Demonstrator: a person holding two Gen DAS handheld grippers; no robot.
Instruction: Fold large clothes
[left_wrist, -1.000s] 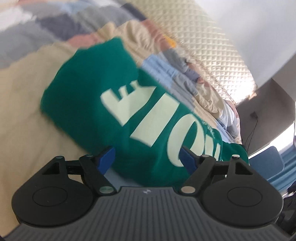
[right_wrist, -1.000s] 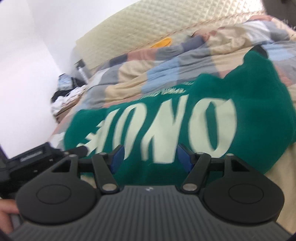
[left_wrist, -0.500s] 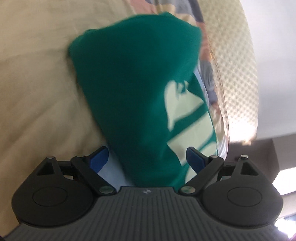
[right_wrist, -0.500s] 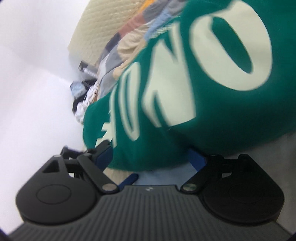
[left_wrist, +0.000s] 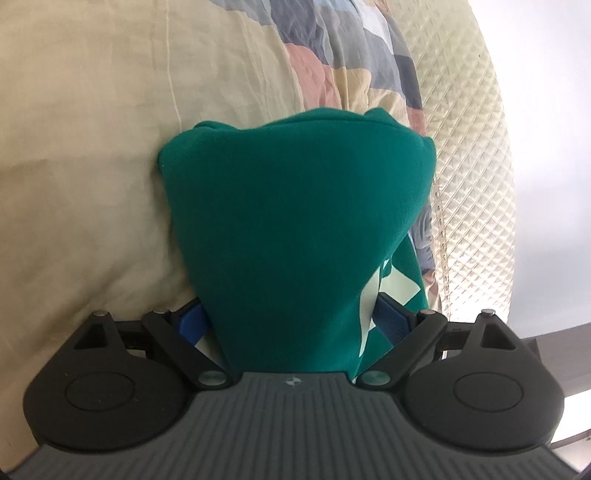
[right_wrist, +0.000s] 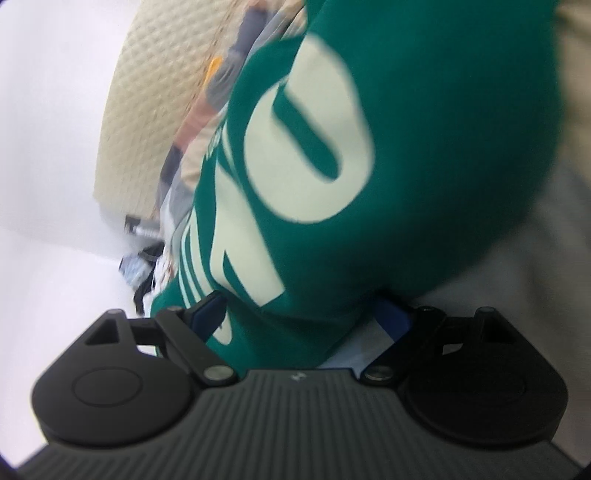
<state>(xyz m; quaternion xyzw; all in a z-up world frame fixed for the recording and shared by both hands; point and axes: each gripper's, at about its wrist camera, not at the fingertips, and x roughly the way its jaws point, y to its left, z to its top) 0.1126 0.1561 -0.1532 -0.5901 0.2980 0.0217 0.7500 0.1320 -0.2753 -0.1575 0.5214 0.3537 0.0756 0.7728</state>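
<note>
A folded green sweatshirt (left_wrist: 295, 221) with large cream letters lies on the bed. In the left wrist view its plain green end fills the space between my left gripper's (left_wrist: 291, 317) blue fingers, which stand wide apart on either side of the bundle. In the right wrist view the lettered side of the sweatshirt (right_wrist: 369, 155) sits between my right gripper's (right_wrist: 306, 314) blue fingers, also spread wide. This view is blurred. The fingertips are partly hidden by cloth in both views.
A beige and patchwork quilt (left_wrist: 92, 129) covers the bed under the sweatshirt. A cream quilted headboard (left_wrist: 472, 147) runs behind it, also in the right wrist view (right_wrist: 147, 74). A dark pile of items (right_wrist: 144, 269) sits by the white wall.
Both grippers have rolled sideways and moved in close around the ends of the sweatshirt bundle, which now fills the gap between each pair of fingers. The fingers stay spread.
</note>
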